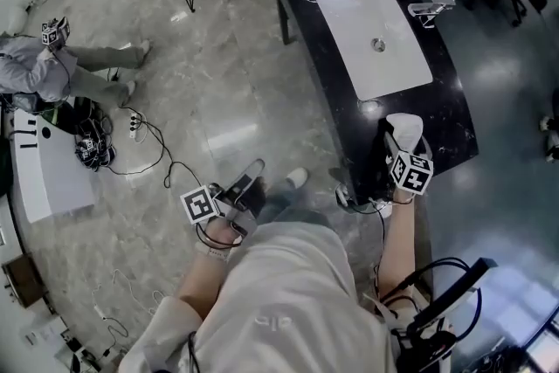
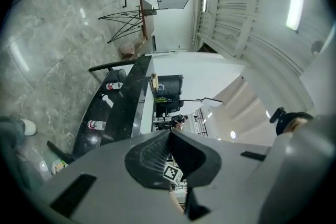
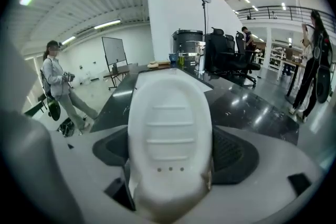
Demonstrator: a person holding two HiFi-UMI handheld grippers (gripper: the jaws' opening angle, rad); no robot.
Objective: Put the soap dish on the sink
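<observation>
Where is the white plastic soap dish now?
The soap dish is clamped in the right gripper, lower right in the head view, over the near end of the black counter, short of the white sink.

Soap dish in R hand-held gripper; sink ahead, in counter.

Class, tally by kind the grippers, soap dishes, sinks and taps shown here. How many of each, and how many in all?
Grippers: 2 (left gripper, right gripper)
Soap dish: 1
Sink: 1
Tap: 1
Total: 5
</observation>
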